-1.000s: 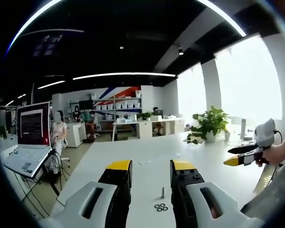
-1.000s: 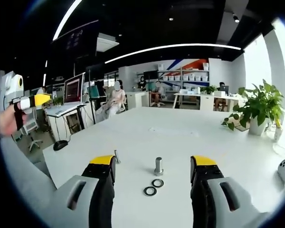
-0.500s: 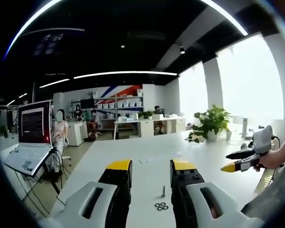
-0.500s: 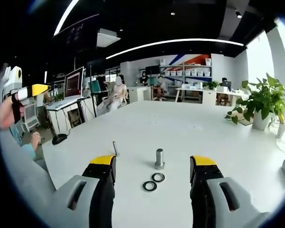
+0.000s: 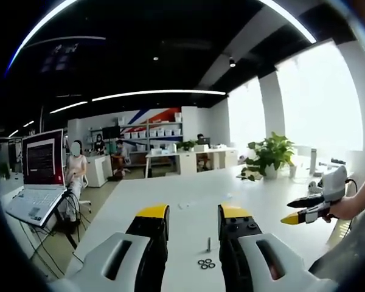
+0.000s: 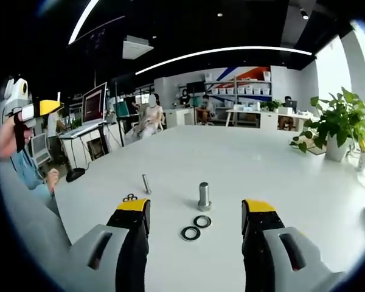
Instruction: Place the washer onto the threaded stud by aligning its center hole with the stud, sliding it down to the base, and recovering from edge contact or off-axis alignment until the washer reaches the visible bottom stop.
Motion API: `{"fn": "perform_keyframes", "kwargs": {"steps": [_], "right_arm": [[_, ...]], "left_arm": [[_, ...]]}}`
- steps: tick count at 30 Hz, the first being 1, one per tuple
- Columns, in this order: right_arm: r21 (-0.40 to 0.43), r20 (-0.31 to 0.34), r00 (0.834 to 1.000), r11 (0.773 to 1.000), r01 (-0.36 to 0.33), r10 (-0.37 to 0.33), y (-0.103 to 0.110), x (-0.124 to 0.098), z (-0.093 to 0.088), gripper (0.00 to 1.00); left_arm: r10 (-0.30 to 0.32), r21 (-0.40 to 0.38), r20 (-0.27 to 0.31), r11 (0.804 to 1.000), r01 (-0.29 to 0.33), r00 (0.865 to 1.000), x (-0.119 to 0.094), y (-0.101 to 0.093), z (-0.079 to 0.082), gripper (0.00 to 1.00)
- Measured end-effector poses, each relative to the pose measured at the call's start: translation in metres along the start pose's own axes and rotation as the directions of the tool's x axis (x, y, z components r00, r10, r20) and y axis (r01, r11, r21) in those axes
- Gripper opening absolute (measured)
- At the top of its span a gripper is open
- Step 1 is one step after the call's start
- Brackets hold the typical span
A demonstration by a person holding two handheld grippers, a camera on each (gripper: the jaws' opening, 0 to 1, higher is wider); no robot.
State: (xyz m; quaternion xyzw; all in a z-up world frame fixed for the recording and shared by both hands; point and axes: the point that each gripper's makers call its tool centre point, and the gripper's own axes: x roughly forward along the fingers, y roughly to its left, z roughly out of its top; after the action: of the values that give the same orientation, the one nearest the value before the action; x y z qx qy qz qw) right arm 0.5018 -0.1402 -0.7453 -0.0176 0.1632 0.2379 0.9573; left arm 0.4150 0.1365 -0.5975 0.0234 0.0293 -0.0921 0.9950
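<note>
Two grippers are hanging above a white table (image 6: 243, 164), both with jaws spread wide and nothing between them. In the right gripper view, the right gripper (image 6: 194, 210) is framing a short upright stud (image 6: 204, 196), with two dark washers (image 6: 196, 227) lying flat just in front of it, side by side and clear of the jaw tips. A thinner stud (image 6: 146, 183) is standing to the left, with a few small rings (image 6: 130, 198) lying near it by the left jaw tip. Bare tabletop is stretching away beyond the studs to the far edge. In the left gripper view, the left gripper (image 5: 193, 213) is framing a thin stud (image 5: 208, 244) and small rings (image 5: 206, 264), while a laptop (image 5: 36, 182) is sitting off to the left and a potted plant (image 5: 269, 157) is standing near the table's far right edge.
</note>
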Motion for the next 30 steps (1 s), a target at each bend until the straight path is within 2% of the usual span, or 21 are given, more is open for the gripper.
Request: {"fn": "perform_keyframes", "kwargs": {"steps": [8, 30], "right_arm": [[0.001, -0.026, 1.000, 1.000, -0.012, 0.012, -0.002, 0.007, -0.011, 0.60], [0.021, -0.106, 0.994, 1.000, -0.013, 0.015, -0.005, 0.025, -0.056, 0.56]], "left_arm": [[0.001, -0.004, 0.000, 1.000, -0.001, 1.000, 0.005, -0.003, 0.000, 0.30], [-0.009, -0.009, -0.012, 1.000, 0.008, 1.000, 0.011, -0.011, -0.006, 0.30]]}}
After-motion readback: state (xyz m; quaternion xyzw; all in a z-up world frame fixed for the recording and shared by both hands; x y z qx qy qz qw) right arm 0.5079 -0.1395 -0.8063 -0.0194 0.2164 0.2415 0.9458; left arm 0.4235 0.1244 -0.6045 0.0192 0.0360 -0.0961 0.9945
